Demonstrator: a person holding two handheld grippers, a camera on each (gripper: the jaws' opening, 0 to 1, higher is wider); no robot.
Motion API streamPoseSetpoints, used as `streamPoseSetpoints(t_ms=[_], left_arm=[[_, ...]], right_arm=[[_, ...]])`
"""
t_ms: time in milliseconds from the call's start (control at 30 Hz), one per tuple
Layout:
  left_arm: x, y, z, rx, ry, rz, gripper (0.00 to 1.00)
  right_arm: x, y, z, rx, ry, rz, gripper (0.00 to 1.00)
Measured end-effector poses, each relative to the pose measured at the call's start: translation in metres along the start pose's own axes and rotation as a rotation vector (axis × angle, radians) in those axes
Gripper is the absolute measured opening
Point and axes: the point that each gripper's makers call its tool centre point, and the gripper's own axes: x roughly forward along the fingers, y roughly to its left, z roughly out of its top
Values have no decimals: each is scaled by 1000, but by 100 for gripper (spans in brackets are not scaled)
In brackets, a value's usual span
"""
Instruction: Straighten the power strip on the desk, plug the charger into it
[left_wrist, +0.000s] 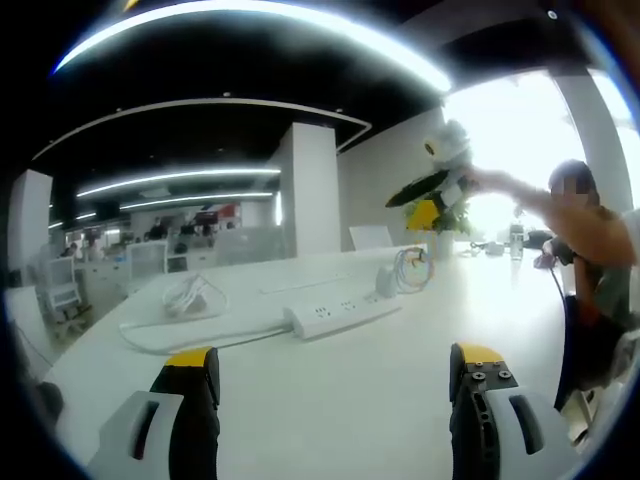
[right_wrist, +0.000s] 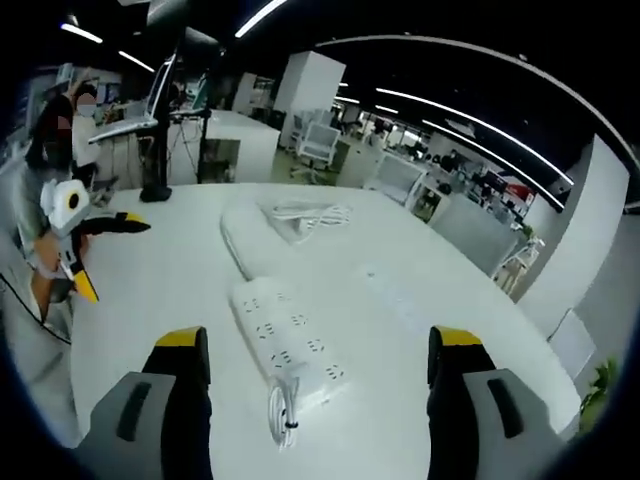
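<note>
Power strip (right_wrist: 288, 345) lies flat on the white desk (right_wrist: 160, 280), long axis running away from the right gripper (right_wrist: 320, 375) and slanted left, its cable (right_wrist: 236, 240) curving off the far end. Left gripper view has it side-on (left_wrist: 342, 315). Coiled charger (right_wrist: 283, 412) at the near end. Open-plan office, strip lights overhead. Right gripper jaws spread, empty; left gripper (left_wrist: 335, 375) likewise

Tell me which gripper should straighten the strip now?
Right, probably. In the right gripper view the strip lies close, between its open jaws, on the desk. In the left gripper view it sits farther off, beyond that gripper's open jaws.
</note>
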Motion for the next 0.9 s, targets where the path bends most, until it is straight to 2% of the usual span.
streamPoseSetpoints(t_ms=[333,367,733,900], left_arm=[[-1,1,-1,-8,-3,0,98],[-1,1,-1,-8,-2,-1,98],[-1,3,-1,-11,-4,6,98],[-1,3,-1,-12,-6,6,98]], right_arm=[[-22,-8,4,40,-73,-66,89],[-25,-15,4,61,-86,-82,89],[-52,-25,-6,115,-168,-154,88],[-63,-23,-11,135,-201,-170,88]])
